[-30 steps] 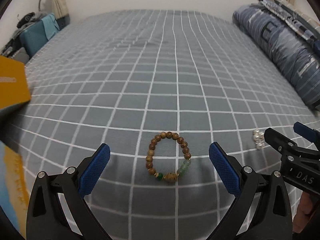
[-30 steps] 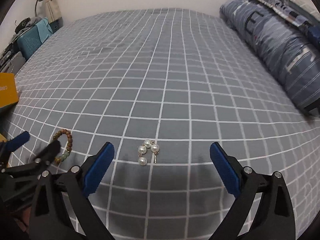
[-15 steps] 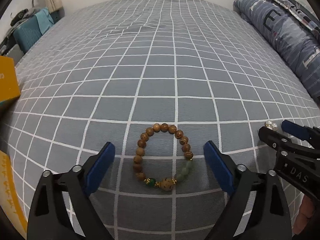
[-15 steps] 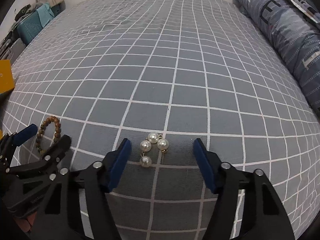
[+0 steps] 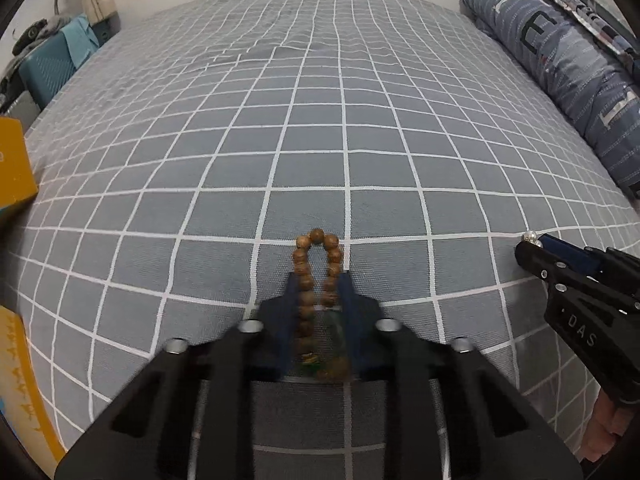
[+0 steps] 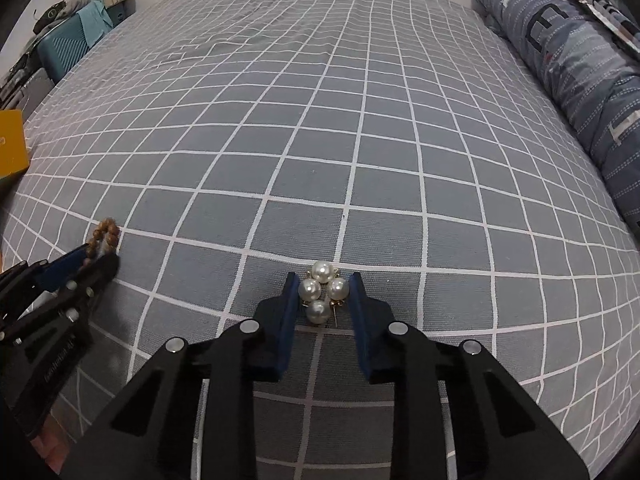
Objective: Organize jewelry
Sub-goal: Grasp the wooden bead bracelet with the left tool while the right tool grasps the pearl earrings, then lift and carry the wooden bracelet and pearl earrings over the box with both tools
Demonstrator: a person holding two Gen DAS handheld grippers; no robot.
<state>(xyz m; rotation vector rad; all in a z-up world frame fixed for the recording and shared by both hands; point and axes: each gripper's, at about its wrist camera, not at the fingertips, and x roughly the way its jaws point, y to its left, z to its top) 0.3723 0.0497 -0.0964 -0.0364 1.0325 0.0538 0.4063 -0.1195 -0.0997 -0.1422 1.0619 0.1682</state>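
Note:
A brown wooden bead bracelet [image 5: 318, 276] with green beads lies on the grey checked bed sheet [image 5: 320, 140]. My left gripper [image 5: 318, 280] is shut on it, squeezing it into a narrow loop that sticks out past the blue pads. A cluster of white pearl earrings [image 6: 322, 294] lies on the sheet in the right wrist view. My right gripper [image 6: 323, 280] is closed around the pearls, its blue pads touching both sides. Each gripper also shows in the other's view, the right gripper [image 5: 532, 246] and the left gripper [image 6: 96, 258].
A rolled blue patterned duvet [image 5: 568, 76] lies along the bed's right side. A yellow box [image 5: 14, 168] sits at the left edge, another yellow item [image 5: 24, 384] below it. A teal case [image 6: 72, 46] stands beyond the bed's far left corner.
Both grippers have dropped to the sheet and closed: the left onto the bracelet, squeezing it narrow, the right around the pearl earrings.

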